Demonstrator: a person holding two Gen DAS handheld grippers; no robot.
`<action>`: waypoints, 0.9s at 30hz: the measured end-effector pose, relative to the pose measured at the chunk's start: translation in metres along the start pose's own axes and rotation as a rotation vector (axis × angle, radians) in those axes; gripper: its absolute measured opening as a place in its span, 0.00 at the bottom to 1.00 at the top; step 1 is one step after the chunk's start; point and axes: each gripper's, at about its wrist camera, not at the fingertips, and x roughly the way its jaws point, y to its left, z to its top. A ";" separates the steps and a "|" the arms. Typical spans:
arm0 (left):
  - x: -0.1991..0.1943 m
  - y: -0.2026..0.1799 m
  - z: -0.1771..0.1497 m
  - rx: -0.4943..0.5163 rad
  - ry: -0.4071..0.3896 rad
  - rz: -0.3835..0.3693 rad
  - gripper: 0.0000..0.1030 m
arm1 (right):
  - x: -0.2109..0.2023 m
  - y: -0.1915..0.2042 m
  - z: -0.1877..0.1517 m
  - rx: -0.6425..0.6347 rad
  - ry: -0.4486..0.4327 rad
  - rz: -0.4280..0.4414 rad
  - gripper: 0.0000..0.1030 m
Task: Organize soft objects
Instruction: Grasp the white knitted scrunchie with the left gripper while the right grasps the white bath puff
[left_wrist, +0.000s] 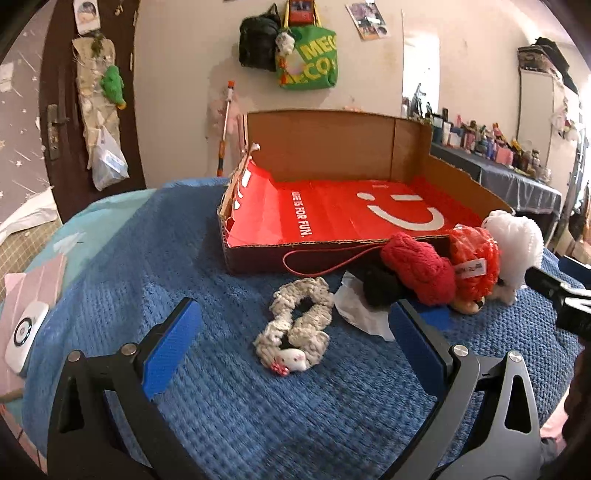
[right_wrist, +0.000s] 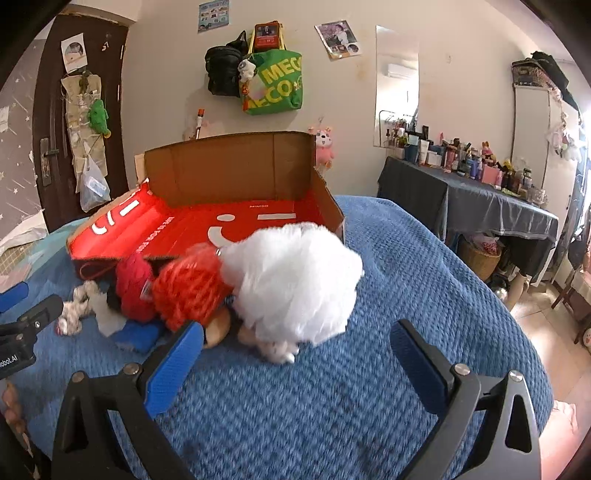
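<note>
Ahead of the left jaws: the grey knitted scrunchie (left_wrist: 295, 328) lies flat on the blue bedspread (left_wrist: 184, 258), just beyond the gap between the pads.
Left gripper (left_wrist: 295, 338): jaws wide, holding nothing.
Right gripper (right_wrist: 295, 354): jaws wide too, empty, with the white fluffy toy (right_wrist: 295, 280) just beyond them.
To the right of the left jaws: red knitted piece (left_wrist: 419, 271), a toy with red yarn hair (left_wrist: 474, 258) and something black (left_wrist: 380, 286) on white paper, all bunched and touching.
Beyond the pile: the cardboard box (left_wrist: 325, 140), lined with a red paper bag and open on top, looks like where they go.
Scrunchie handling: I'd guess very light and floppy; it will sag and fold. Pinch across one side of the loop, away from the small white charm.
White toy handling: plush, compressible, probably light; the pile gives before the jaws bite, so take it deep across the body.
Risk: the fur may slip; neighbours could drag along.
</note>
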 end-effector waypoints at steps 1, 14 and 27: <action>0.003 0.003 0.002 0.002 0.018 -0.010 1.00 | 0.003 -0.002 0.004 0.004 0.011 0.006 1.00; 0.044 0.010 0.006 0.096 0.216 -0.075 0.62 | 0.054 -0.026 0.031 0.079 0.173 0.121 0.93; 0.044 0.015 0.015 0.085 0.247 -0.179 0.32 | 0.038 -0.030 0.038 0.084 0.116 0.232 0.57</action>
